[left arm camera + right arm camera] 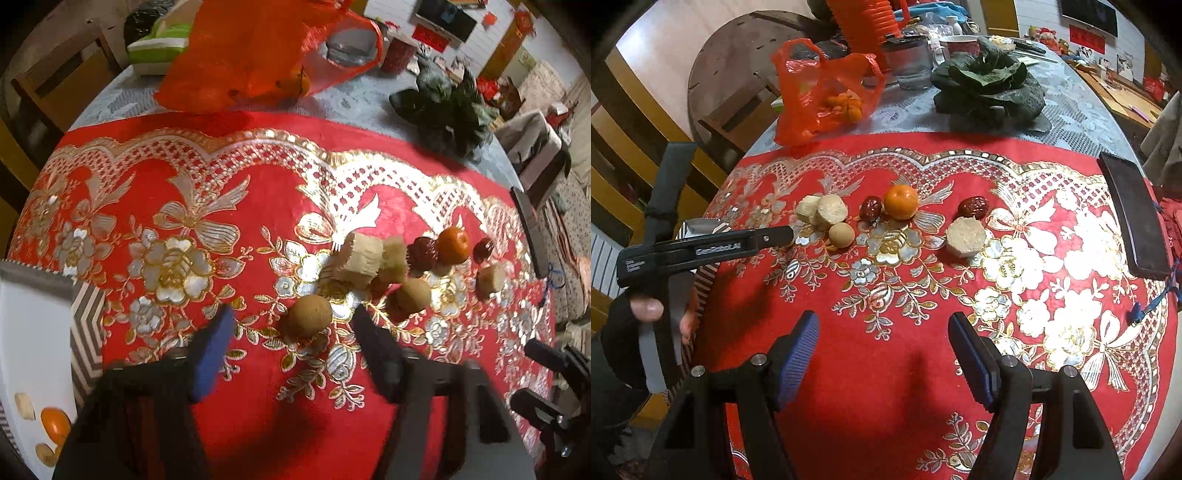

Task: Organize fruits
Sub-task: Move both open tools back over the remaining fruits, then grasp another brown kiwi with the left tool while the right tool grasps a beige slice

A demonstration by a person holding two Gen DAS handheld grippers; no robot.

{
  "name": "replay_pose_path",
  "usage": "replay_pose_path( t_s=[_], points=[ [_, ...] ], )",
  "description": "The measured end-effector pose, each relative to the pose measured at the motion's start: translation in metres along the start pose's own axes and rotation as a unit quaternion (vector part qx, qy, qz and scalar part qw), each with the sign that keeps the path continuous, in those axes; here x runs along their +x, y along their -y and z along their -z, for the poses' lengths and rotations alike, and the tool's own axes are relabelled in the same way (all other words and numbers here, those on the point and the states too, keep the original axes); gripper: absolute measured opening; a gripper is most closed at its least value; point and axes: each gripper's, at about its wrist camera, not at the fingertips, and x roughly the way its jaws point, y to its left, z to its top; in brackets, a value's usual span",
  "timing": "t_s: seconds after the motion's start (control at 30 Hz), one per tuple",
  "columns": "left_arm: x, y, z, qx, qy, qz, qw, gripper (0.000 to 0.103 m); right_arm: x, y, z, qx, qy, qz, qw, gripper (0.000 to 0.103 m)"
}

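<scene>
A round tan fruit (309,316) rests on the red patterned cloth (258,206) covering the desk, just ahead of the left gripper (291,332), jaws apart, while the right gripper (882,339), jaws likewise apart and holding nothing, hovers nearer the desk's edge.

Readable text: one brand mark on the left gripper

"GenRobot.AI" is printed in pale letters along the black finger of the left gripper (775,236), seen from the right wrist view. A smaller block of pale print at its rear end is too blurred to be read, possibly three short lines. The red wall signs (1086,38) cannot be made out.
</scene>
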Motion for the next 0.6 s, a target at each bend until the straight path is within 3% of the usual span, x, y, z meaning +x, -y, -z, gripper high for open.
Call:
replay_pose_path(
  t_s=[0.03,0.2,0.27,0.6],
  points=[
    [0.003,0.001,0.000,0.005,-0.004,0.000,1.0000,0.043,0.001,0.001,0.000,0.001,0.000,0.000,1.000,0.077],
    [0.007,0.005,-0.003,0.018,0.002,0.005,0.9998,0.034,0.005,0.004,-0.004,0.001,-0.002,0.001,1.000,0.077],
    [0.007,0.005,-0.002,0.019,0.004,0.006,0.9998,0.025,0.006,0.007,-0.004,0.001,0.000,0.005,1.000,0.077],
    [0.005,0.011,0.002,0.021,0.000,0.009,0.9997,0.023,0.021,0.042,-0.025,0.030,0.018,0.052,0.998,0.077]
  ],
)
